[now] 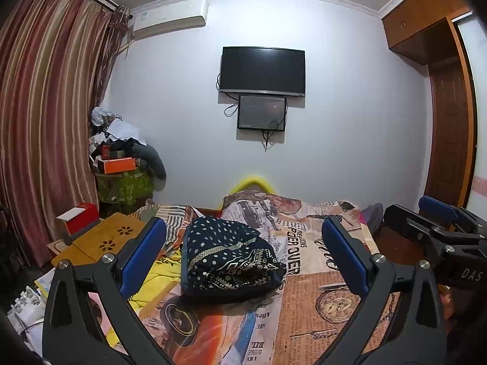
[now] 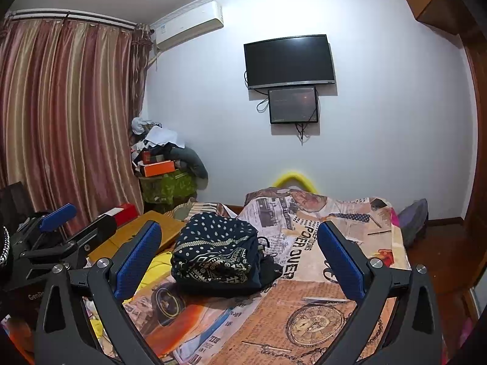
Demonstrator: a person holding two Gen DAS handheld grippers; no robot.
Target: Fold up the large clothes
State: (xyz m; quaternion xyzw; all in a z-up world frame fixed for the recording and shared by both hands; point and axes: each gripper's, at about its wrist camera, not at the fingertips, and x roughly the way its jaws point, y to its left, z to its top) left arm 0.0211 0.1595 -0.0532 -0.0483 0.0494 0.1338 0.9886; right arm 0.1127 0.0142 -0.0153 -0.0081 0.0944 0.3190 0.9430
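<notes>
A folded dark navy garment with white dots and patterned bands (image 1: 228,258) lies in a compact bundle on the bed; it also shows in the right wrist view (image 2: 217,252). My left gripper (image 1: 243,255) is open and empty, held above the bed a little short of the bundle. My right gripper (image 2: 240,257) is open and empty too, level with the left one. The right gripper shows at the right edge of the left wrist view (image 1: 438,228). The left gripper shows at the left edge of the right wrist view (image 2: 61,228).
The bed has a newspaper-print cover (image 1: 319,273). A yellow cloth (image 1: 158,276) and a wooden lap desk (image 1: 100,240) with a red box (image 1: 79,219) lie at its left. Curtains (image 1: 45,106), a clutter pile (image 1: 121,158), a wall television (image 1: 263,70) and a wardrobe (image 1: 450,91) surround it.
</notes>
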